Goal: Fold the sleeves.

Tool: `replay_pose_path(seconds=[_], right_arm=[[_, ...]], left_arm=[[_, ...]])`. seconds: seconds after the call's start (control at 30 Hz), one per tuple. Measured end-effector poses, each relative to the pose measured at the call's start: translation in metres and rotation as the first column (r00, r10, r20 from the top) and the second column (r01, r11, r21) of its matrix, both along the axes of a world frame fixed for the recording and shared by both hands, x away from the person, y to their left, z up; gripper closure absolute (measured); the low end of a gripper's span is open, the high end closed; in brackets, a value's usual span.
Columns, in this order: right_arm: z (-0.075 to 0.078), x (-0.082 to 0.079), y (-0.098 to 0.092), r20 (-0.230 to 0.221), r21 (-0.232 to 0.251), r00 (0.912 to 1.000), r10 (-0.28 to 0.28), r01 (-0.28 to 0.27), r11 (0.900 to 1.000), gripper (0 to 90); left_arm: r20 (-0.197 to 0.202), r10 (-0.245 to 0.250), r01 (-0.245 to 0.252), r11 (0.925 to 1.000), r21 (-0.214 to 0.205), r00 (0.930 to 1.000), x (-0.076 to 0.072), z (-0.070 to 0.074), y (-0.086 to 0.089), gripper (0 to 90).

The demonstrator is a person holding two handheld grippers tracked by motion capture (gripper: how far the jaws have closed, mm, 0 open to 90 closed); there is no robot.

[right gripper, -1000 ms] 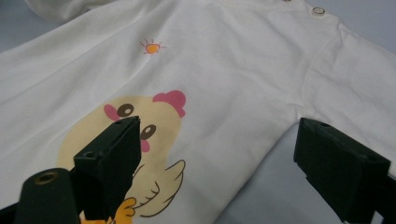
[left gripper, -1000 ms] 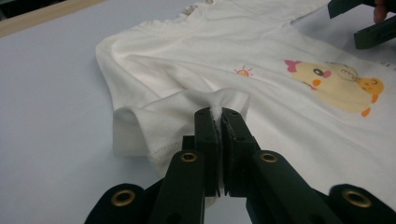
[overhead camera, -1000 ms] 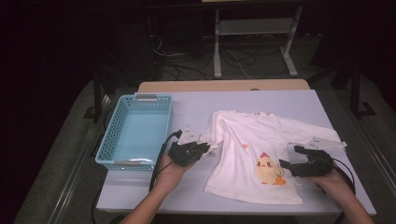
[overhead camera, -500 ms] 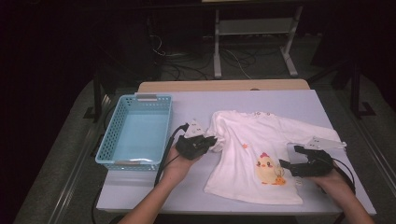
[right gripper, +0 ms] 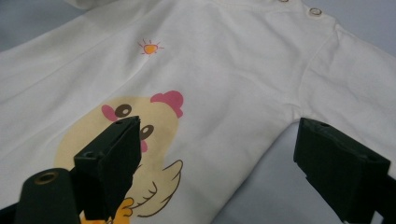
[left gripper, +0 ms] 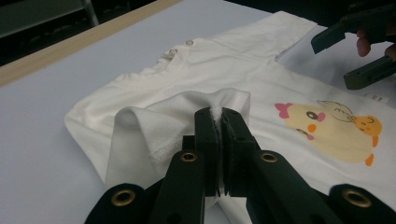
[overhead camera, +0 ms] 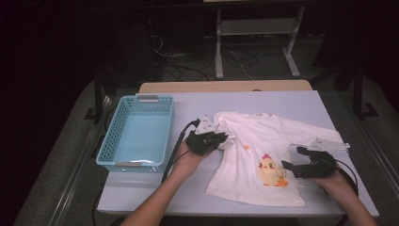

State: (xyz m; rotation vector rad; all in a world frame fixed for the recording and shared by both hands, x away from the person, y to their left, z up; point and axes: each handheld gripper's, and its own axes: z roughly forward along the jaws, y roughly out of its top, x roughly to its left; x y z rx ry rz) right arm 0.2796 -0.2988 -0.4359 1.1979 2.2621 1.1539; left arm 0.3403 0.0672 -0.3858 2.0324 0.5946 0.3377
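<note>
White shirt [overhead camera: 263,157] lies flat on bench [overhead camera: 301,101], collar away from person. Left claw [left gripper: 219,122] pinches left sleeve [left gripper: 154,128], folding inward over body. Right claw [right gripper: 215,158] wide, empty, over right hem; right sleeve beside it.

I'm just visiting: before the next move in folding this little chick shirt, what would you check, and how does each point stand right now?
1. Left claw shut on the shirt sleeve: ok, fabric is pinched between its jaws.
2. Sleeve lifted and folding inward over the shirt: ok.
3. Right claw open, holding nothing: ok; its jaws stand wide above the chick print.
4. Right sleeve lying flat: ok.
5. Blue basket free for the shirt: ok.
6. Hem smooth under the right hand: cannot tell.
</note>
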Motion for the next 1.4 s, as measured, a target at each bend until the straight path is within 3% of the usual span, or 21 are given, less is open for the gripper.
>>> replay_pose_path(seconds=[0.33, 0.8, 1.4], right_arm=[[0.001, -0.001, -0.001, 0.006, 0.005, 1.0, -0.007, 0.007, 1.0, 14.2], [0.0, 0.0, 0.0, 0.002, 0.007, 1.0, -0.006, 0.006, 1.0, 14.2], [0.0, 0.0, 0.0, 0.004, 0.004, 1.0, -0.002, 0.002, 1.0, 14.3]], left_arm=[[0.025, -0.028, 0.028, 0.9996, -0.001, 0.9993, 0.011, 0.006, -0.013, 85.0], [0.029, -0.07, 0.07, 0.9975, -0.011, 0.9971, 0.036, 0.013, -0.037, 85.0], [-0.017, -0.129, 0.128, 0.9906, -0.05, 0.9915, 0.054, -0.004, -0.078, 85.0]])
